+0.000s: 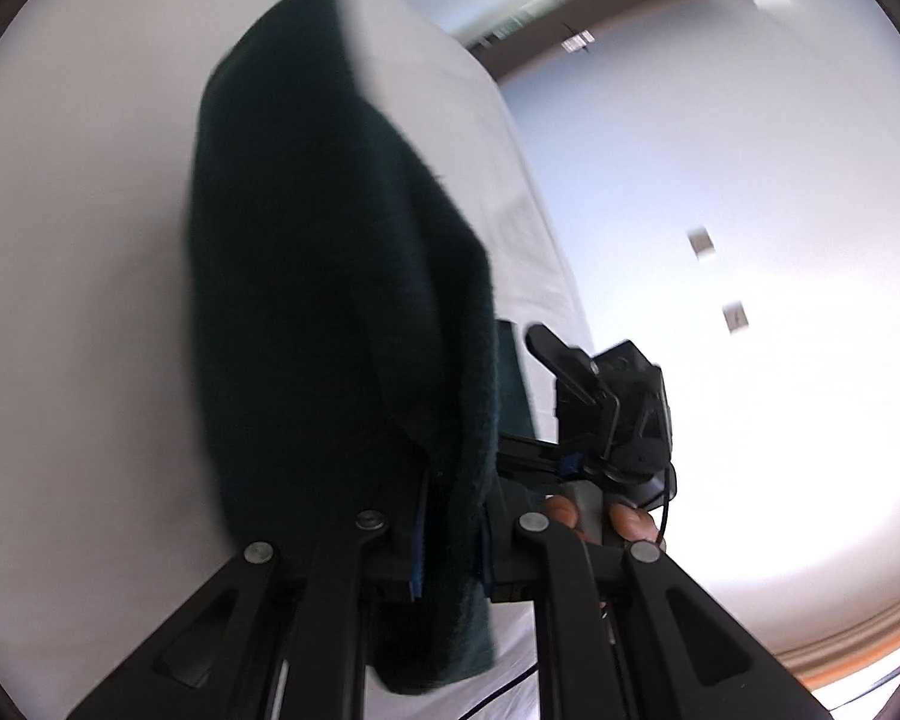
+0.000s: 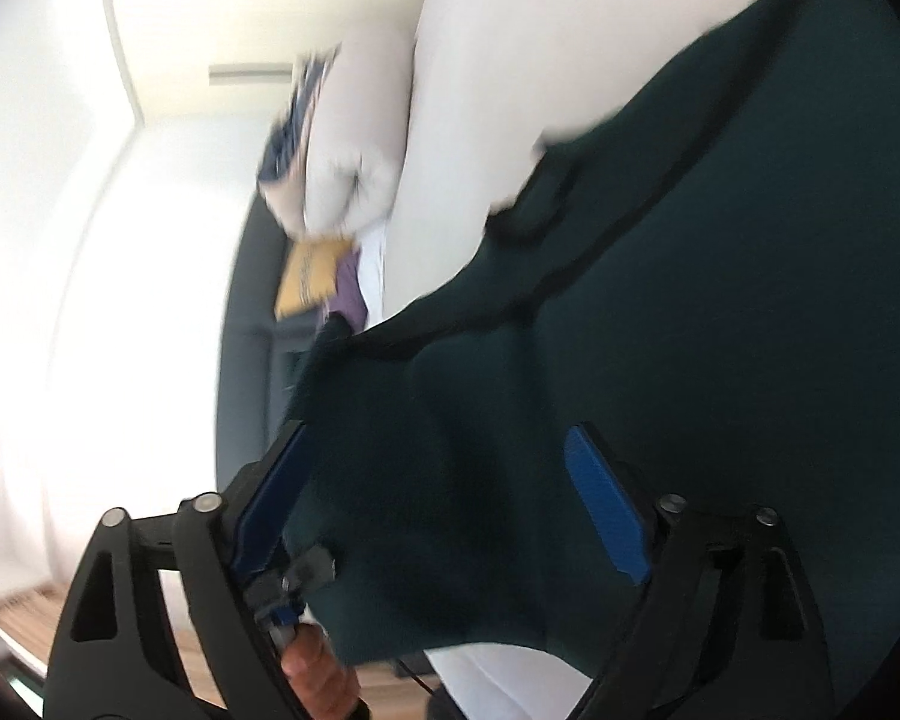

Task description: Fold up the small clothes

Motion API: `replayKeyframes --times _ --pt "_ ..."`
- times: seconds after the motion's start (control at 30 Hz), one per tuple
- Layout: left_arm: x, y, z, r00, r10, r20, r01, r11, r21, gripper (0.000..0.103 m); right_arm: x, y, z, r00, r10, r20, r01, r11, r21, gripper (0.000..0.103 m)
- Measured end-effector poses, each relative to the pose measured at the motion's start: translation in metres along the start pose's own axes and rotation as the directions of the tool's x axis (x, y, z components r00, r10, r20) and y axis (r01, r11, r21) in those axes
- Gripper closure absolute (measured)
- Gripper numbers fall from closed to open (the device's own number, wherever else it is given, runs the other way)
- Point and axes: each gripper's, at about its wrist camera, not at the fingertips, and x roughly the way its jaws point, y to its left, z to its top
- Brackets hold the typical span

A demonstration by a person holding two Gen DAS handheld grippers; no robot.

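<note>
A dark green garment hangs lifted over the white bed sheet. My left gripper is shut on its edge, with cloth pinched between the blue pads. In the left wrist view the right gripper shows just beyond the cloth, held by a hand. In the right wrist view the same garment fills the right half. My right gripper is open, its blue pads wide apart, with the cloth lying between them. The view is tilted and blurred.
A white pillow lies at the bed's head, with yellow and purple items beside it. A dark headboard and white walls stand behind. A wooden floor strip shows at the lower left.
</note>
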Motion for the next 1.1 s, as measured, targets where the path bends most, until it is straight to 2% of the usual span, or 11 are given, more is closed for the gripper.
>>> replayKeyframes --times 0.1,0.17,0.23,0.37,0.53,0.6,0.7,0.77,0.8,0.97,1.1 --pt "0.064 -0.033 -0.006 0.997 -0.004 -0.074 0.007 0.999 0.042 0.089 -0.041 -0.019 0.017 0.998 0.011 0.059 -0.014 0.999 0.048 0.01" --pt "0.093 -0.038 -0.011 0.993 -0.028 -0.111 0.031 0.999 0.026 0.079 -0.062 -0.032 0.023 0.996 0.029 0.082 -0.035 0.997 0.073 0.01" --pt "0.108 -0.038 -0.017 0.991 -0.069 -0.117 0.068 0.998 -0.01 0.077 -0.075 -0.041 0.029 0.994 0.068 0.08 -0.075 0.993 0.089 0.011" --pt "0.083 -0.034 -0.021 0.993 -0.098 -0.063 0.099 0.995 0.001 0.055 -0.071 -0.044 0.032 0.999 0.042 0.026 -0.043 0.997 0.056 0.011" --pt "0.037 -0.008 -0.026 1.0 -0.025 0.008 0.025 0.999 0.037 0.053 -0.061 -0.033 0.029 0.996 -0.092 0.003 0.091 0.996 0.004 0.017" --pt "0.037 0.005 -0.026 1.0 -0.013 0.01 0.013 1.0 0.006 0.053 -0.049 -0.024 0.026 0.977 -0.211 -0.017 0.21 0.977 -0.045 0.029" --pt "0.035 0.026 -0.031 1.0 -0.01 0.008 0.01 1.0 -0.023 0.053 -0.031 -0.012 0.02 0.932 -0.361 -0.043 0.352 0.926 -0.139 0.05" --pt "0.038 0.032 -0.034 1.0 -0.007 0.004 0.007 1.0 -0.03 0.053 -0.026 -0.006 0.018 0.886 -0.462 -0.034 0.448 0.873 -0.192 0.08" --pt "0.04 0.033 -0.035 1.0 -0.009 0.0 0.009 0.999 -0.033 0.053 -0.024 -0.004 0.017 0.867 -0.498 -0.028 0.482 0.851 -0.208 0.085" --pt "0.047 0.027 -0.032 1.0 -0.011 -0.008 0.01 1.0 -0.014 0.053 -0.034 0.011 0.013 0.798 -0.602 0.024 0.576 0.751 -0.323 0.09" --pt "0.057 0.01 -0.03 1.0 -0.007 -0.009 0.007 1.0 0.023 0.049 -0.064 0.018 0.019 0.789 -0.608 0.087 0.595 0.722 -0.353 0.09"
